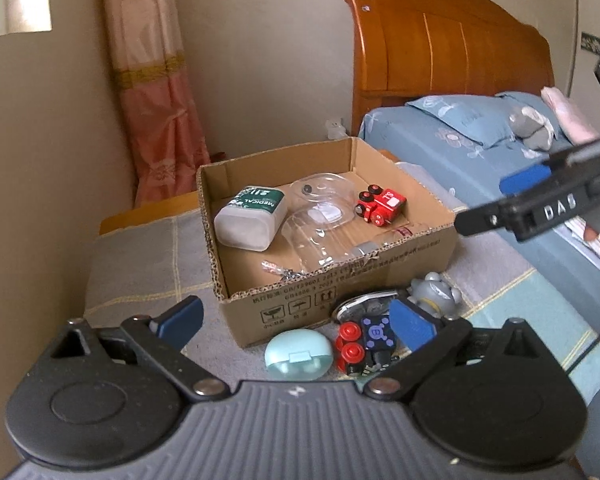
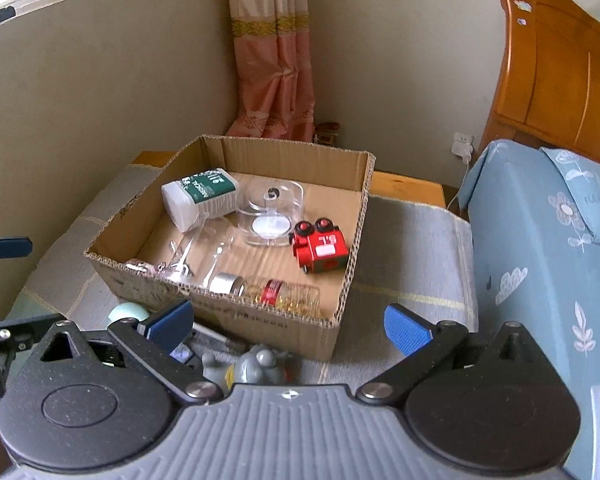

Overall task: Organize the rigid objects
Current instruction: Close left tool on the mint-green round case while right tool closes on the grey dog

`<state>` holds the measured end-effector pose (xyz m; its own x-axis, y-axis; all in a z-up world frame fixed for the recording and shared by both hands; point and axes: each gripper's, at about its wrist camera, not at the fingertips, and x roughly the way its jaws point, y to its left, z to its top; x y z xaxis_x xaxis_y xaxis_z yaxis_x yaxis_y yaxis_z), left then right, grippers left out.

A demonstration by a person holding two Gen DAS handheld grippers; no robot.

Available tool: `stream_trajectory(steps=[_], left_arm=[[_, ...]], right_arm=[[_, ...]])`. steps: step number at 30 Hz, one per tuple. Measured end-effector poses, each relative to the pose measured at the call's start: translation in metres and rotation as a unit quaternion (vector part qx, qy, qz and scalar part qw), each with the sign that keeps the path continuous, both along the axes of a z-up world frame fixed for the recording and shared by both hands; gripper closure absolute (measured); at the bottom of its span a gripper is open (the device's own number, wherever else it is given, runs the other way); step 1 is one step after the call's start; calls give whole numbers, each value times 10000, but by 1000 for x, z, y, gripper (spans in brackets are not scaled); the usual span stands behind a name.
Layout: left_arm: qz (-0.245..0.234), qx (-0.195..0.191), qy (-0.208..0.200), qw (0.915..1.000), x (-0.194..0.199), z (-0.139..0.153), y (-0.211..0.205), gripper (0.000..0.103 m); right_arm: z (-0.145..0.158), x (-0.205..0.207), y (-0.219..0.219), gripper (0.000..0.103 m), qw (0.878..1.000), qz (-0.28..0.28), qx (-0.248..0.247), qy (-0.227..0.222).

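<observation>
Hovering wide and empty, the left gripper [image 1: 296, 322] and right gripper [image 2: 288, 326] faced the cardboard box [image 1: 416, 256] holding a red toy train [image 1: 381, 205].

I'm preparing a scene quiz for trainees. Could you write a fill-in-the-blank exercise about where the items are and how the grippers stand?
1. The red toy train lies inside the ____ box.
2. The mint-green case sits ____ the box, on the grey cloth.
3. The left gripper and right gripper are both ____, holding nothing.
4. The white container with the green label reads "____".

Missing words: cardboard; outside; open; MEDICAL
</observation>
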<state>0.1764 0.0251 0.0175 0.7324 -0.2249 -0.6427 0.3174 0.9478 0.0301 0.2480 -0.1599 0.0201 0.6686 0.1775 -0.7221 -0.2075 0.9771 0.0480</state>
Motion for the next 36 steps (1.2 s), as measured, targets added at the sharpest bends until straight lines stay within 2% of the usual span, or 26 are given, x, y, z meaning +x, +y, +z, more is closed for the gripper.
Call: stream_trajectory(steps=[5,9,16,22,30,36], left_arm=[[205,36,-70,9998,-10,-8,1,3],[369,-104,-9,9993,-17,-15,7,3],[783,-270,-39,9966,-22,-30,19,1],[854,-226,132,9960,-19,-44,21,1],[771,-177,258,9965,-14,-56,18,1],[740,-14,349,9966,-5,-65,13,1]], right_arm=[[-18,-15,2,0,9996,-147,231,79],[-34,-25,6,0,9991,-198,325,167],[-64,-35,24,0,9996,-221,-44,163],[-84,-37,33,0,9991,-380,-205,3],[-106,-24,33,0,9979,-603,-186,130],[-114,-21,19,0,9975,-647,172,210]])
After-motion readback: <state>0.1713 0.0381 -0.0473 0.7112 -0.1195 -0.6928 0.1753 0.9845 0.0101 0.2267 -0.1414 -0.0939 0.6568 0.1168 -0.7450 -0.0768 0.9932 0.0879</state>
